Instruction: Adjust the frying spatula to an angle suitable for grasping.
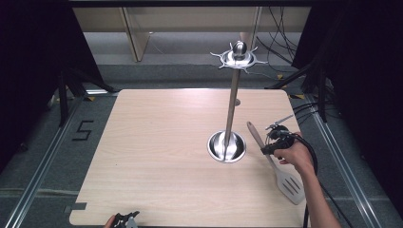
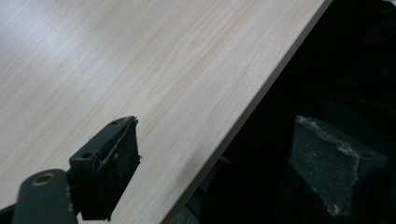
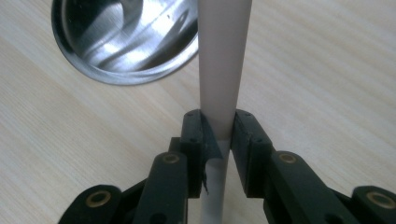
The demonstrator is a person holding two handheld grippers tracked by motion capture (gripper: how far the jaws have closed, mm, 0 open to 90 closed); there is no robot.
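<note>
The right tongs (image 3: 217,128) are clamped on the spatula (image 1: 278,164), jaws pressed to either side of the pale handle partway along its length. From the high view, the spatula lies near the right edge of the surface (image 1: 157,156), handle pointing up toward the far side, slotted white blade down toward the near right corner. It looks as though the blade is resting on the wood or barely off it, hard to call from here.

Just to the left of that handle stands the utensil rack (image 1: 231,109), a tall steel pole rising out of a shiny round base (image 3: 126,42) and topped with a ring of hooks (image 1: 239,58). Every hook I can make out is bare. In the right gripper view the base sits just beside the handle, close but apart.

Over at the near edge, the left tongs (image 2: 219,172) hang with jaws wide apart, one over the wood, the other past the lip of the surface, holding nothing. In the high view they sit by the near left corner (image 1: 126,220), well away from the action.

So where are we? My read: the grasp is made, and that's about it. If the aim is to hang the spatula on the rack, the lift, the swing up to that top ring and the hooking on are all left to do.
</note>
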